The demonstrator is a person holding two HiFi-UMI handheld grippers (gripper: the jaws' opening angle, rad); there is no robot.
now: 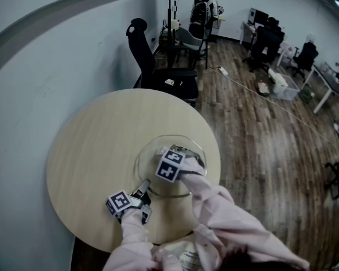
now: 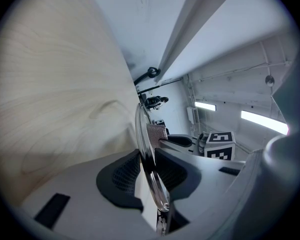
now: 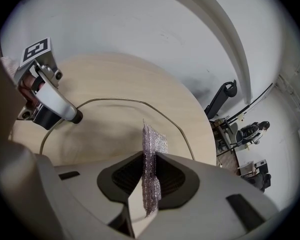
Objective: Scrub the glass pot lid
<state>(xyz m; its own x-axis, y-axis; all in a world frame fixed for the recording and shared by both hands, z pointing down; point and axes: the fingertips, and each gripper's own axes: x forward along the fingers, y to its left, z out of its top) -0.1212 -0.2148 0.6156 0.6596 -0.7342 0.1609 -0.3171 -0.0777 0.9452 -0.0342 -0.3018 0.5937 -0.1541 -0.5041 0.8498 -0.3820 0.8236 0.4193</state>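
Looking down from the head view: clear, round glass pot lid [image 1: 150, 158] on the pale, round wooden worktop [image 1: 90, 145], with the left tongs [image 1: 144, 187] at its near rim and the right tongs [image 1: 186, 153] over its middle.

Left gripper view: left tongs [image 2: 149, 173] clamped on the lid's thin, metal-edged rim, ribbed dark pads on either side.

Right gripper view: right tongs [image 3: 150, 176] pinched on a silvery mesh scrub pad [image 3: 153, 143], held upright over the glass, inside the rim.
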